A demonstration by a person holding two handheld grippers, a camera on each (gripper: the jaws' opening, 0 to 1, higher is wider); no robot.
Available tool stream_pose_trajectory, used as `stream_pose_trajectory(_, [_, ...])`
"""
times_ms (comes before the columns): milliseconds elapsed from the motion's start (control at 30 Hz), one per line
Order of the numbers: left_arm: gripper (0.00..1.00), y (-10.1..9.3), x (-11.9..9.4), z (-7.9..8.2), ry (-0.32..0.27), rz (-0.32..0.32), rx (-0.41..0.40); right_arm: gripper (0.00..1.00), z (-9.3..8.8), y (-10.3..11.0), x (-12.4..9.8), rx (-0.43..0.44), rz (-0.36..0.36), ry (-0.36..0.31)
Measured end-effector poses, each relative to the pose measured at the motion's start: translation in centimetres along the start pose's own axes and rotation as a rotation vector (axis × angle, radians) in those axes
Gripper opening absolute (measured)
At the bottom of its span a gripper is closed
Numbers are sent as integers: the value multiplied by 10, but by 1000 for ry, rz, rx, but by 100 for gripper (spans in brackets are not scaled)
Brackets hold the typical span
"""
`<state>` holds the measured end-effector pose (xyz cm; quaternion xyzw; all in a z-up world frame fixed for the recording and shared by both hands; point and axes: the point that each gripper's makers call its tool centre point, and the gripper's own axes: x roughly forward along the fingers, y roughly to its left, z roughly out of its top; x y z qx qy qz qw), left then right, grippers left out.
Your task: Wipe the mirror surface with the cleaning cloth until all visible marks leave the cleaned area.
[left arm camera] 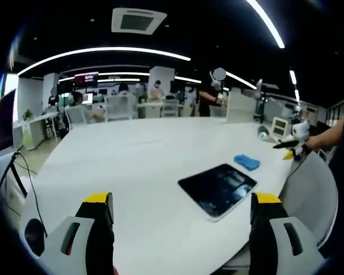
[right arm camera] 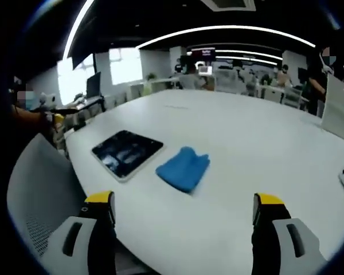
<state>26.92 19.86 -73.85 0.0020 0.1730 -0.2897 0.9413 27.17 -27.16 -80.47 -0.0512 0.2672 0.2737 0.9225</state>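
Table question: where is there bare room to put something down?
Most of the white table is bare: the wide stretch beyond the blue cloth and mirror, toward the far desks. The near edge by the mirror, cloth and chair is tighter.

Left gripper (left arm camera: 183, 215) – jaws spread wide apart, yellow-tipped, rising from the bottom of the left gripper view, nothing btwn them, not touching anything. Right gripper (right arm camera: 185, 215) – same pose in the right gripper view, jaws wide apart, holding nothing. Right gripper also seen at far right of left gripper view, held in a hand (left arm camera: 315, 141), forearm extended.
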Motion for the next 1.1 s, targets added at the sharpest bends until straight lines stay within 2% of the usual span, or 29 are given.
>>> stream_pose_trajectory(300, [99,5,8,1,24,-5,25,100,-1,-11,3,-22,-4,5])
stream_pose_trajectory(600, [99,4,5,-1,28,-4,27,100,-3,-13,-2,-22,-5,18])
stream_pose_trajectory(1100, [99,11,2,-1,27,17,24,100,10,-14,-4,-35,10,12])
